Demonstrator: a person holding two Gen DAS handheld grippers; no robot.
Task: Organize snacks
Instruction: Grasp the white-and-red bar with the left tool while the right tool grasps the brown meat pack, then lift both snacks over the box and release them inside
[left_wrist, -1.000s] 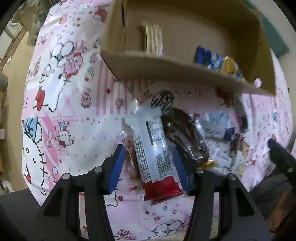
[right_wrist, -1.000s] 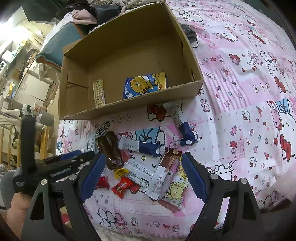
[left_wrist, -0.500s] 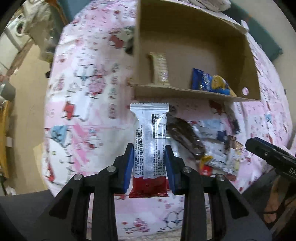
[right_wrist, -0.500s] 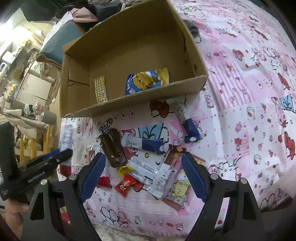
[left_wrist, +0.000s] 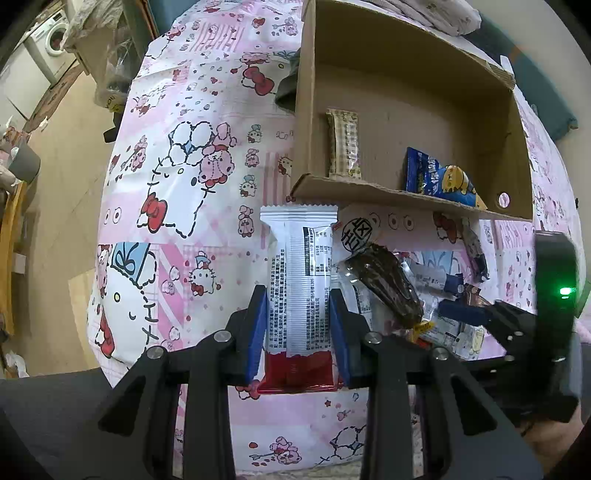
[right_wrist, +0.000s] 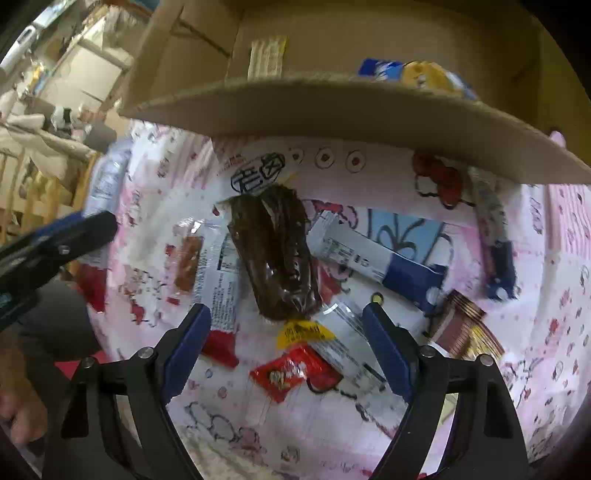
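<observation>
My left gripper (left_wrist: 298, 325) is shut on a white snack bar with a red end (left_wrist: 300, 291) and holds it upright above the pink cloth, just short of the cardboard box (left_wrist: 406, 197). The box holds a beige bar (left_wrist: 344, 144) and a blue chip bag (left_wrist: 439, 181). My right gripper (right_wrist: 286, 336) is open, low over the snack pile, with a dark brown clear-wrapped snack (right_wrist: 275, 258) between and ahead of its fingers. The left gripper shows at the left of the right wrist view (right_wrist: 55, 247).
A pile of loose snacks lies on the Hello Kitty cloth (left_wrist: 166, 206): a white and blue bar (right_wrist: 373, 258), a small red packet (right_wrist: 291, 373), a yellow packet (right_wrist: 304, 332), a brown striped packet (right_wrist: 461, 328). Floor and furniture lie beyond the cloth's left edge.
My left gripper has closed on the white bar and lifted it off the pile. My right gripper has dropped down and forward toward the brown snack.
</observation>
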